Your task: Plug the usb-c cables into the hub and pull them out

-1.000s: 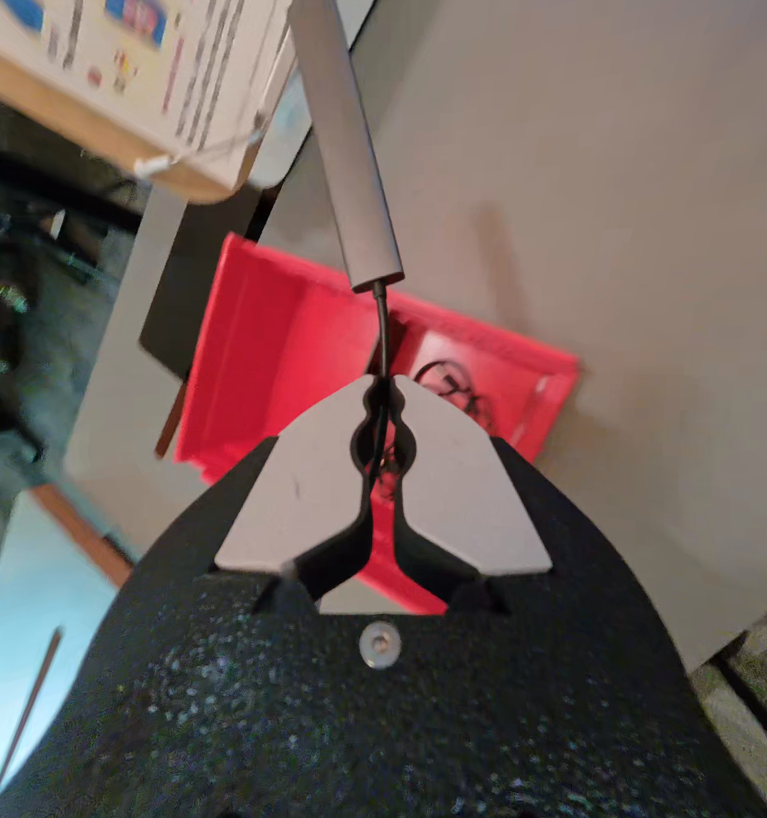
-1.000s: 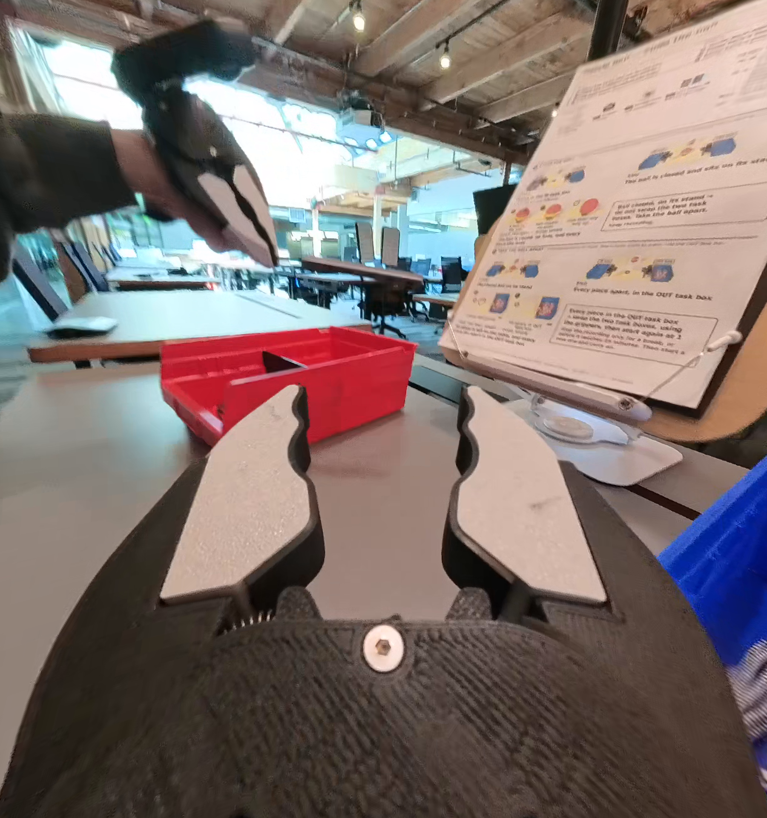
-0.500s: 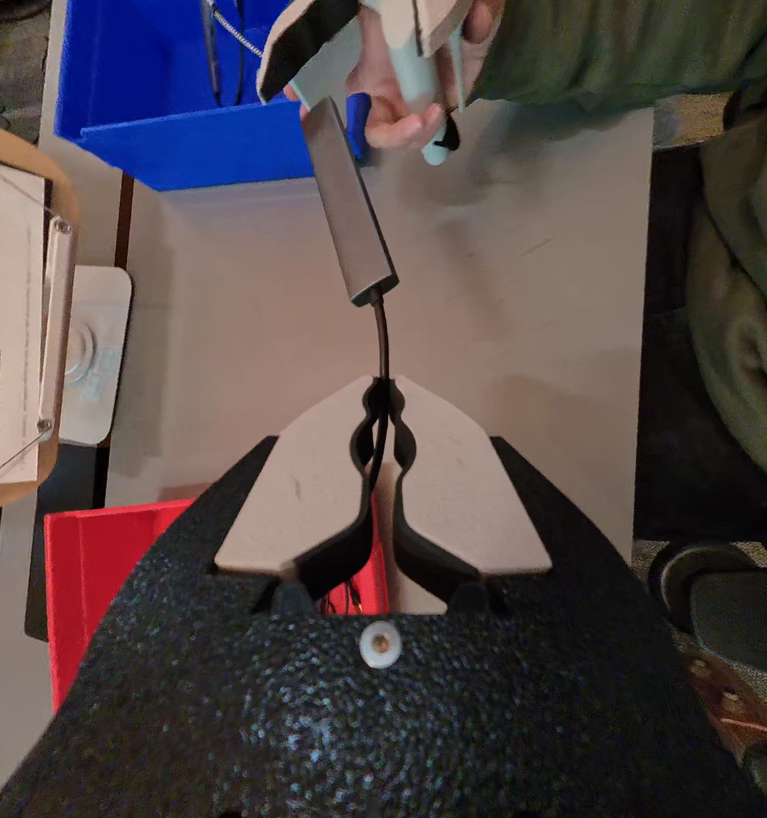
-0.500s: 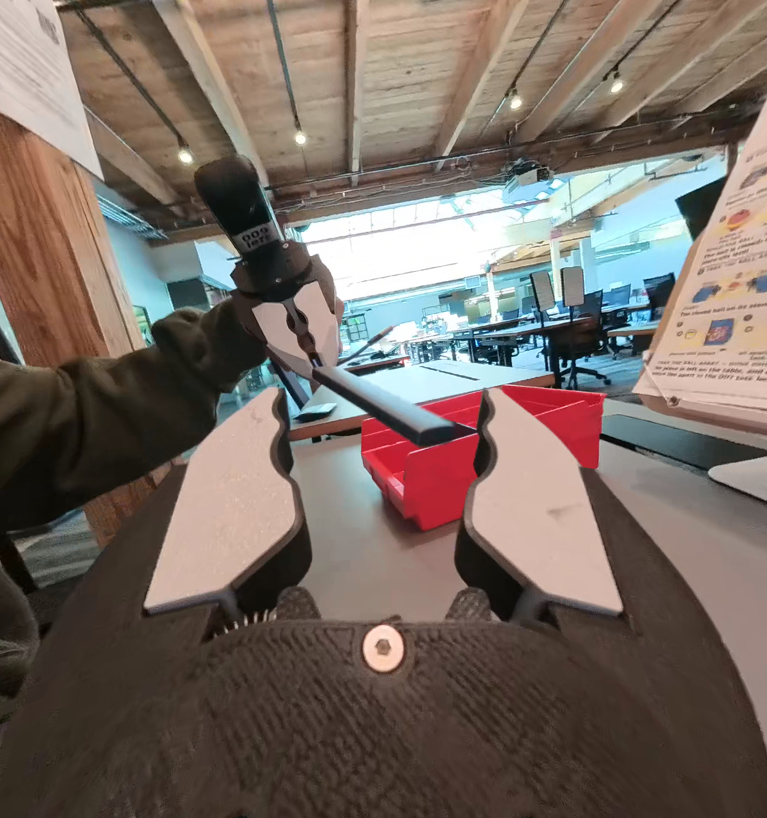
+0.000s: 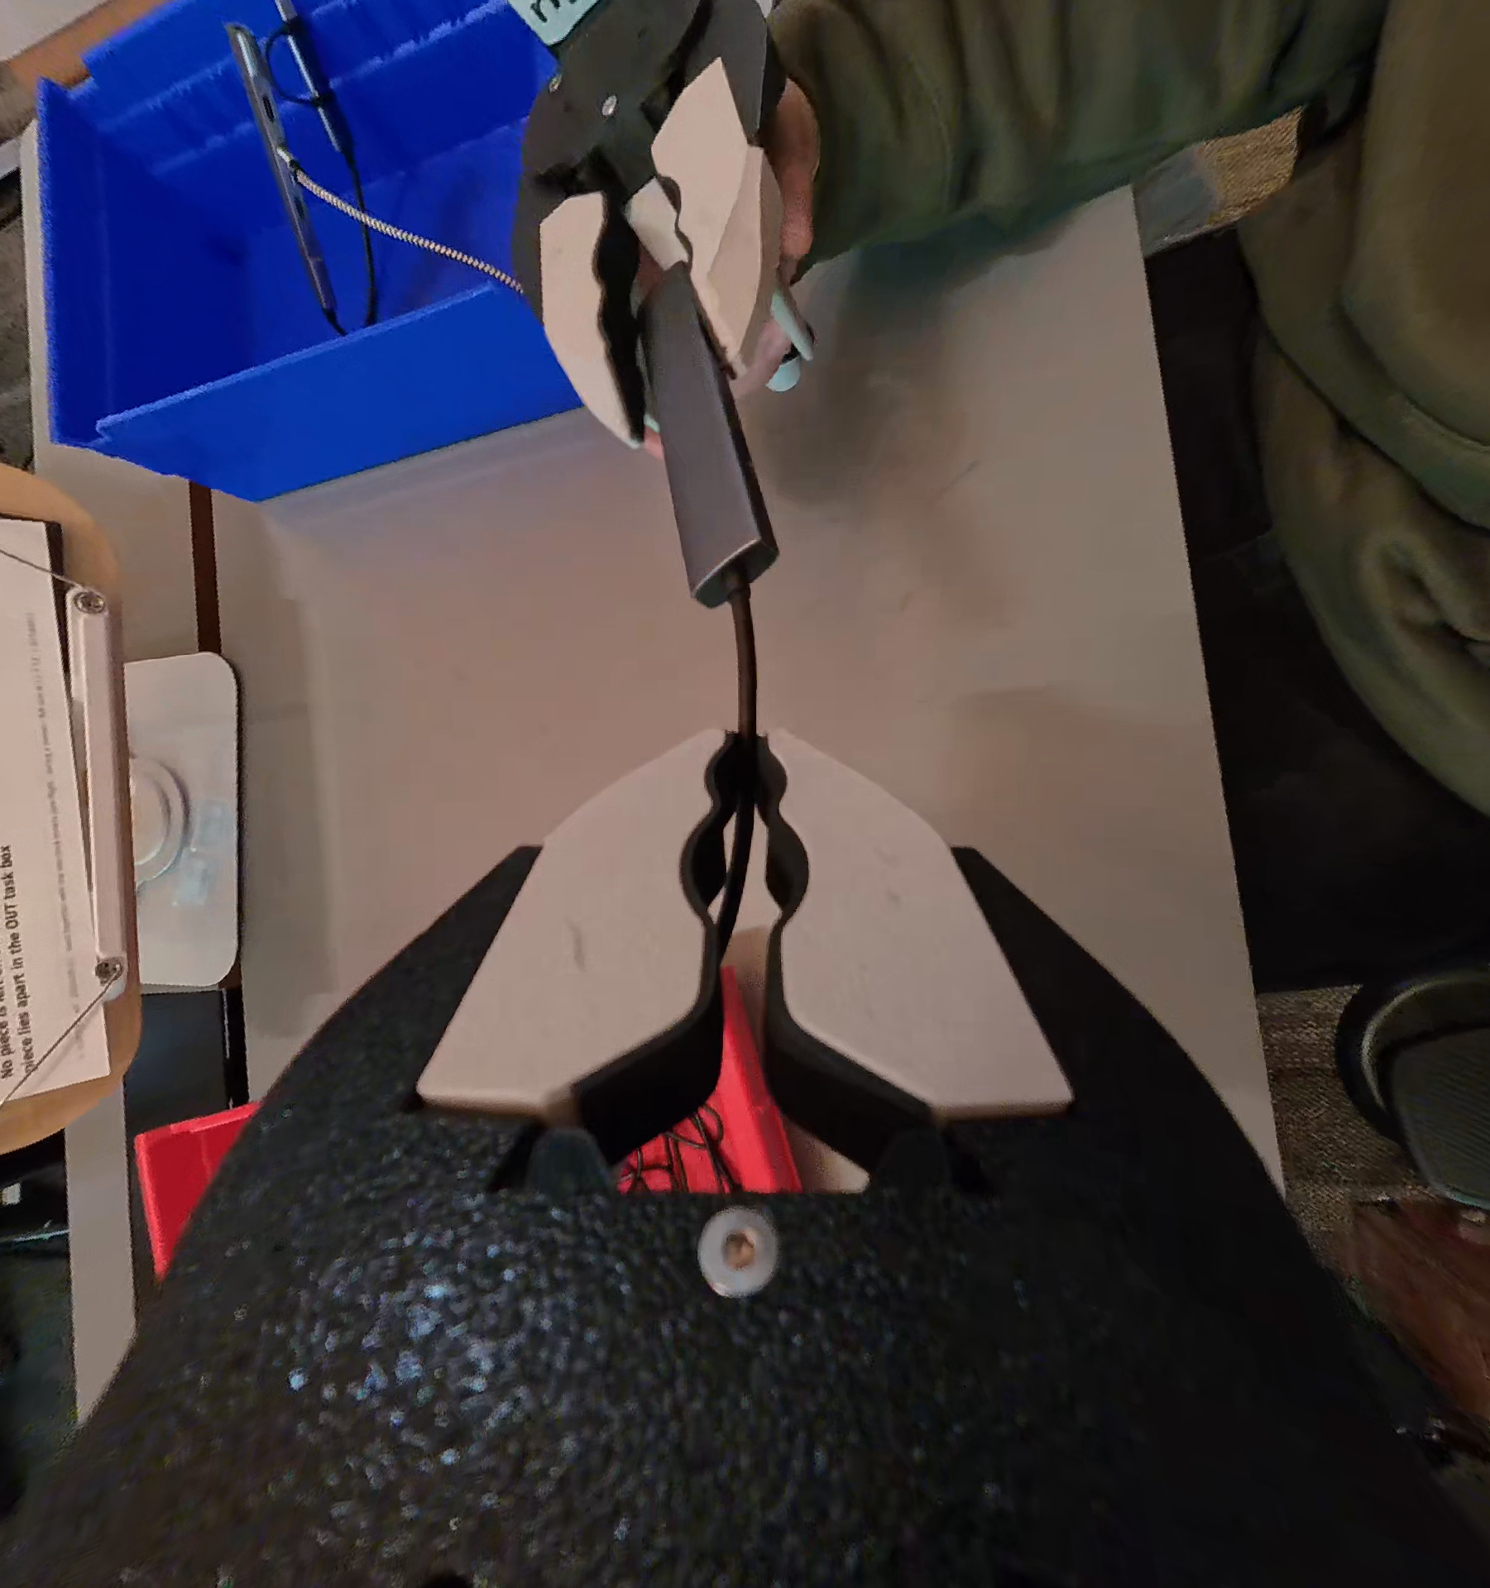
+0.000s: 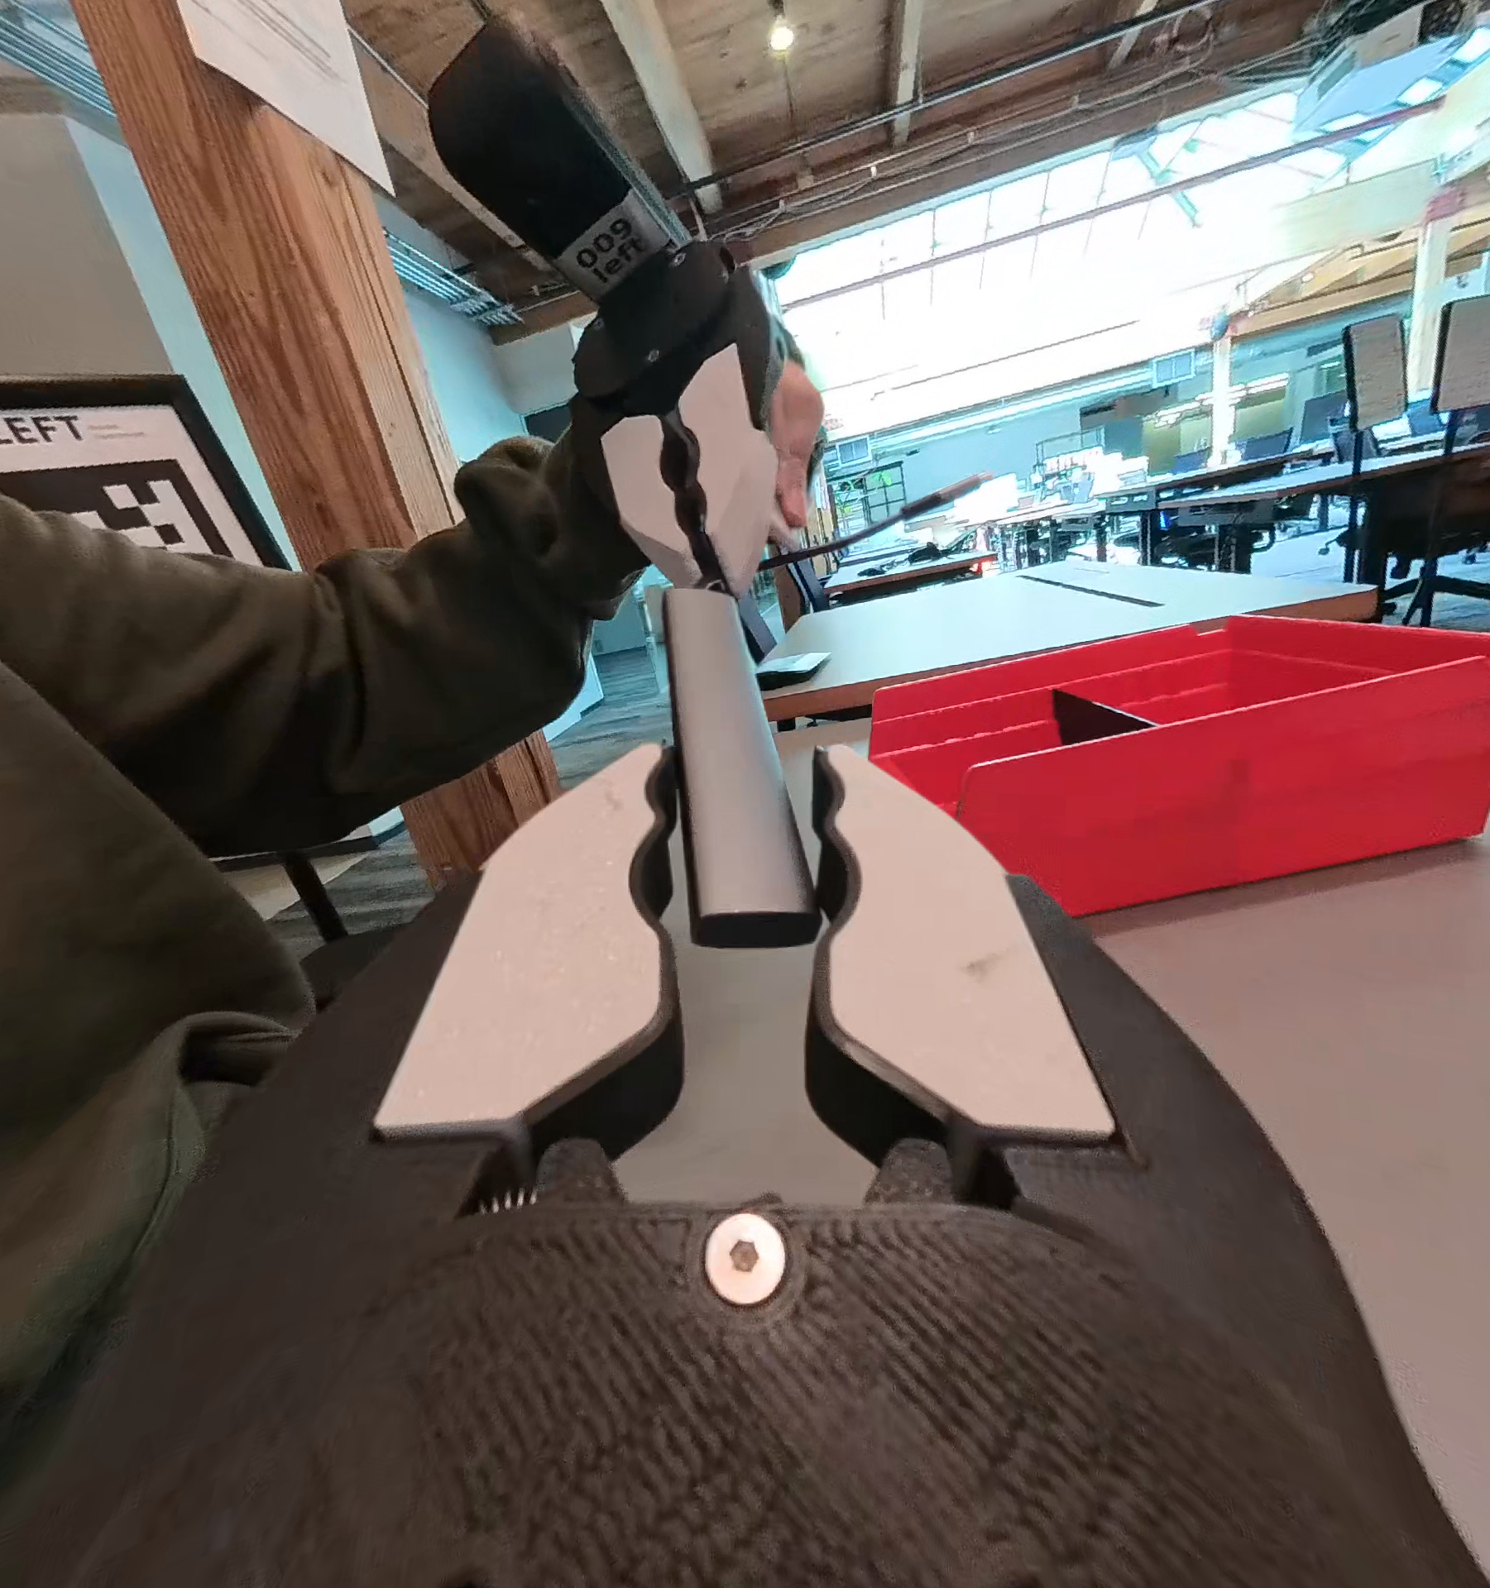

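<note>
A slim grey hub (image 5: pixel 711 464) hangs in the air above the grey table (image 5: pixel 982 687), held by its short black cable (image 5: pixel 745 670). My left gripper (image 5: pixel 745 739) is shut on that cable just below the hub. My right gripper (image 6: pixel 741 756) has its fingers closed in on both sides of the hub's (image 6: pixel 737 816) free end, and the pads look to touch it. The right gripper also shows in the left wrist view (image 5: pixel 681 344), around the hub's far end. The left gripper shows in the right wrist view (image 6: pixel 707 550), above the hub.
A blue bin (image 5: pixel 311 412) at the table's far corner holds another hub with a braided cable (image 5: pixel 294 172). A red bin (image 6: pixel 1197 773) with black cables stands under my left gripper. An instruction sheet on a stand (image 5: pixel 28 816) is at the left. A green sleeve (image 5: pixel 1240 172) is at the right. The left gripper's tips are roughly 11 cm from the right gripper's.
The left gripper swung the hub from over the red bin toward the right gripper. The right gripper turned to face it, and its fingers narrowed around the hub's free end.
</note>
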Motion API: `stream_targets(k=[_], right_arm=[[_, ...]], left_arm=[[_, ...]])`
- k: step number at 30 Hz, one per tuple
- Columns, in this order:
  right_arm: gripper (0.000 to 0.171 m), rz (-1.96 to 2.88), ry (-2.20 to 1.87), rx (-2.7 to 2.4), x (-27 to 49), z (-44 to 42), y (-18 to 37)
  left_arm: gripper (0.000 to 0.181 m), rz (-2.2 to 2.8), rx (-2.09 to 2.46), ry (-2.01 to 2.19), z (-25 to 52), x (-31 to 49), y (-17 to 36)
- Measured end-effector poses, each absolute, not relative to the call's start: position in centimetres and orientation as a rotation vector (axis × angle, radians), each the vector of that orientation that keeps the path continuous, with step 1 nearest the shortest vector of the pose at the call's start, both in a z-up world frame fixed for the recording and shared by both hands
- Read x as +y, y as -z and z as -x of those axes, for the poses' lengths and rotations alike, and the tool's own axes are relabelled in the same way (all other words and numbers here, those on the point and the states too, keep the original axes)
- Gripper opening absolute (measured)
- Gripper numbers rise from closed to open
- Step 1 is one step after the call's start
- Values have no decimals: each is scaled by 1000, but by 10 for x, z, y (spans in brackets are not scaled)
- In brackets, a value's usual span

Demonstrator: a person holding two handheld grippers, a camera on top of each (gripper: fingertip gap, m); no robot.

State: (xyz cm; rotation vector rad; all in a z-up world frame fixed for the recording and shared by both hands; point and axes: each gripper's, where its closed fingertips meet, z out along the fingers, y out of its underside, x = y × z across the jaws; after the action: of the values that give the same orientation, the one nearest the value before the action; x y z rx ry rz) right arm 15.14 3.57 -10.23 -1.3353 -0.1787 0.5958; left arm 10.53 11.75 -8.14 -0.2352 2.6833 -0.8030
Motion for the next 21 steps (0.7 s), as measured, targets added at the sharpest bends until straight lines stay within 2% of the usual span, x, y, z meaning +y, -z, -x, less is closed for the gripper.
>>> stream_targets(k=[7, 9, 11, 13, 16, 21], right_arm=[[24, 1355, -468, -180, 47, -155, 107], [24, 1358, -370, -145, 52, -162, 109], [24, 1349, -282, -86, 57, -172, 108], [23, 1347, -179, -40, 60, -180, 109], [23, 1335, 25, 45, 63, -196, 109], [23, 1343, 346, 105, 72, -197, 122]], left_arm=[[10, 510, 2506, 828, -136, 141, 82], [23, 745, 2340, 872, -154, 157, 81], [50, 976, 2085, 928, -168, 179, 74], [60, 1172, 1775, 1056, -170, 194, 61], [57, 1329, 1411, 1380, -160, 180, 57], [61, 1620, 1428, 1808, -175, 103, 110]])
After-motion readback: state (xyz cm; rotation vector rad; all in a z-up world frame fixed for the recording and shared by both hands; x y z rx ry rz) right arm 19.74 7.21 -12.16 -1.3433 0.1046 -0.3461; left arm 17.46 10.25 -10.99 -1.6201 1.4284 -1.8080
